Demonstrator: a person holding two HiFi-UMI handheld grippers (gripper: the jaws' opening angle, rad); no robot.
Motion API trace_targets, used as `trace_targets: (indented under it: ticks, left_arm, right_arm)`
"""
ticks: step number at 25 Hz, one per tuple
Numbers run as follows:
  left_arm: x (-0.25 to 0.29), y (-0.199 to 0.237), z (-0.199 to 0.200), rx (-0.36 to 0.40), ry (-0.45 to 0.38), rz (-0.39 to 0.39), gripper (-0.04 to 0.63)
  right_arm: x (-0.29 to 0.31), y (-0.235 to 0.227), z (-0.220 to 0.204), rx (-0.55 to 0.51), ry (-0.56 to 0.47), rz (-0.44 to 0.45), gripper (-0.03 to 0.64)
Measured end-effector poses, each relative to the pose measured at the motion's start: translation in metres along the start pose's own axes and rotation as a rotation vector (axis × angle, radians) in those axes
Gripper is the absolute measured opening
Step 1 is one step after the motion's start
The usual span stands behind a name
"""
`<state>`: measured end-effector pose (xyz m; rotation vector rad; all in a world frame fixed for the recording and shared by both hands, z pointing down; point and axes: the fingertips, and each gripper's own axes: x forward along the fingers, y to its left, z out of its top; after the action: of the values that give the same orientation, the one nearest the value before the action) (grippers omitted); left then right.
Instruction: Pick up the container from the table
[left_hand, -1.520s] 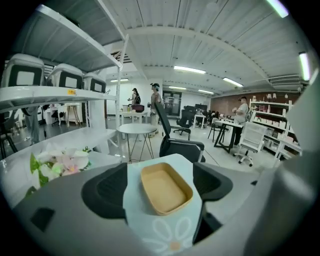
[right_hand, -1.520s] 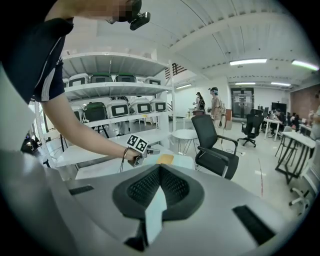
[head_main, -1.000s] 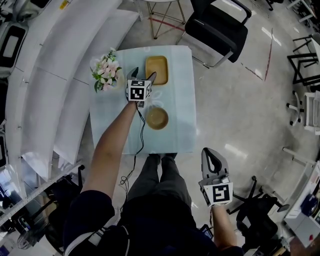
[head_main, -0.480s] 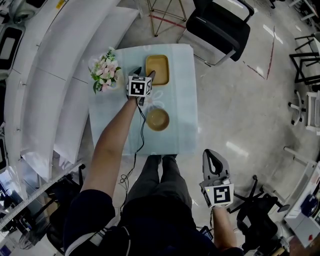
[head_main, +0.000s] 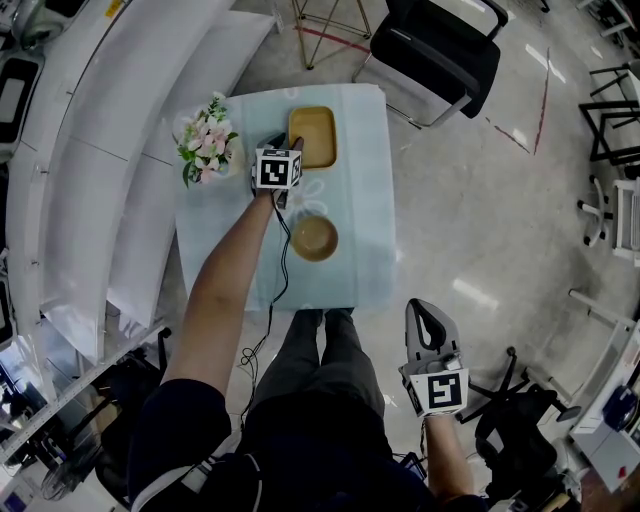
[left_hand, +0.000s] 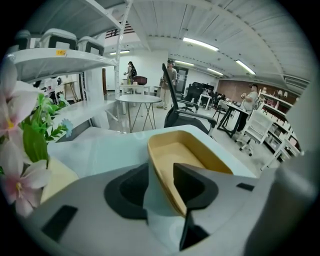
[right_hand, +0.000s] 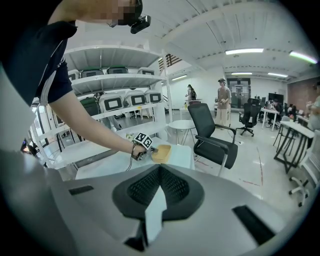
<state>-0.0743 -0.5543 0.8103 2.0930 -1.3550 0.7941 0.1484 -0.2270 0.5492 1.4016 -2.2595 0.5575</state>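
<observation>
Grasp half made, lift not yet begun: the left tongs straddle the near wall of the tan container, flat on the bench - jaws have just been closing, not yet pinching - while the right tongs stay off it, clenched and empty.

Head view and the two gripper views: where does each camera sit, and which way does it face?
Head view: on the person's head, steeply down at the table; left arm, legs, left claw and right claw show.
Left gripper view: on the left claw, facing across the table; its jaws, which have just been closing, straddle the container rim.
Right gripper view: on the shut right claw, facing the table; torso and left arm show.
Shared: head and right gripper views both show the container.
</observation>
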Motion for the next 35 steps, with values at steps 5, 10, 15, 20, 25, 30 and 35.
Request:
trace_targets:
  ticks: [5, 10, 15, 20, 25, 30, 35]
  left_arm:
    - [0.001, 0.001, -0.005, 0.004, 0.026, 0.012, 0.105]
    - [0.002, 0.002, -0.004, 0.007, 0.042, 0.036, 0.073]
    - [0.001, 0.005, -0.003, 0.056, 0.058, 0.078, 0.029]
    - [0.002, 0.007, -0.002, 0.061, 0.049, 0.099, 0.026]
    - [-0.001, 0.005, 0.003, 0.061, 0.047, 0.105, 0.023]
    - [-0.009, 0.006, 0.008, 0.049, 0.047, 0.097, 0.020]
    - [-0.020, 0.006, 0.012, 0.020, 0.031, 0.089, 0.019]
  right_arm:
    - [0.001, 0.000, -0.002, 0.006, 0.003, -0.001, -0.002]
    - [0.001, -0.001, 0.001, 0.004, -0.005, 0.000, -0.002]
    - [0.000, -0.001, 0.000, 0.010, -0.004, -0.002, -0.001]
    - [-0.001, -0.002, -0.002, 0.013, -0.007, -0.003, -0.001]
    - [-0.002, -0.001, -0.004, 0.010, -0.006, 0.000, -0.002]
    - [-0.002, 0.002, -0.001, 0.013, -0.012, -0.001, 0.000]
    - [-0.005, 0.002, 0.000, 0.017, -0.012, -0.002, -0.002]
